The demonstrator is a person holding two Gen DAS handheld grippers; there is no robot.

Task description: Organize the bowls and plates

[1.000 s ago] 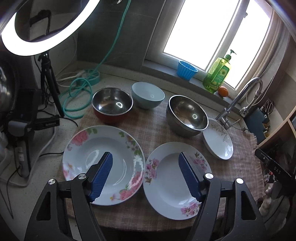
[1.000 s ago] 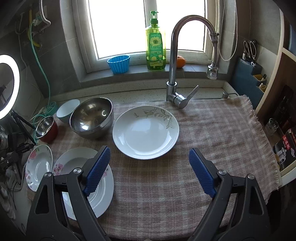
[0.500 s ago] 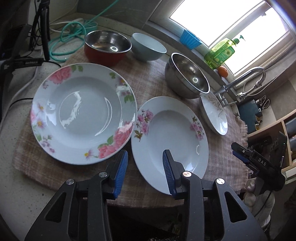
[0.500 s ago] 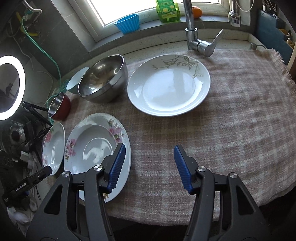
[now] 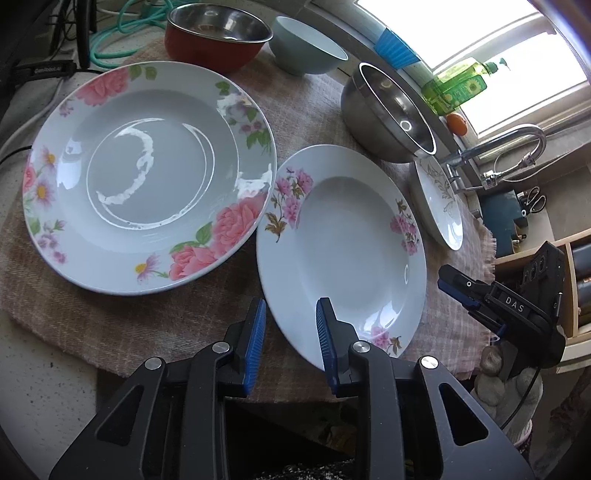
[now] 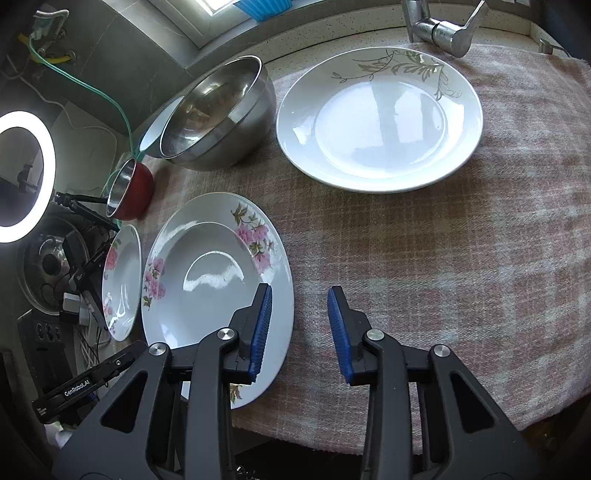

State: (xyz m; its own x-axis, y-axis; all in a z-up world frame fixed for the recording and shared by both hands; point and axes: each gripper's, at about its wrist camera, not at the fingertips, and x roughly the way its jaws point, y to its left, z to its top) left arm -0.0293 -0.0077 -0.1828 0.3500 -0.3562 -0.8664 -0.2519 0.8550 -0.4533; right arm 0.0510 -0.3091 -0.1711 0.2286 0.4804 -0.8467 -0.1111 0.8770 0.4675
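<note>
A pink-flowered deep plate (image 5: 343, 251) lies mid-cloth; it also shows in the right wrist view (image 6: 214, 280). My left gripper (image 5: 290, 325) is open, its jaws straddling this plate's near left rim. My right gripper (image 6: 299, 310) is open, straddling the same plate's right rim; it also shows in the left wrist view (image 5: 458, 288). A larger rose-patterned plate (image 5: 147, 173) lies to the left. A white leaf-patterned plate (image 6: 380, 122) lies near the faucet. A large steel bowl (image 6: 218, 114), a red bowl (image 5: 214, 33) and a pale blue bowl (image 5: 306, 48) stand behind.
All dishes rest on a checked cloth (image 6: 443, 258) on the counter. A faucet (image 5: 498, 147), soap bottle (image 5: 454, 88) and blue cup (image 5: 395, 48) stand by the window. A ring light (image 6: 22, 177), cables and a green hose (image 5: 125, 26) crowd the left side.
Both grippers have lowered and moved in toward the pink-flowered plate, their jaws narrowing from wide open to a smaller gap around its opposite rims.
</note>
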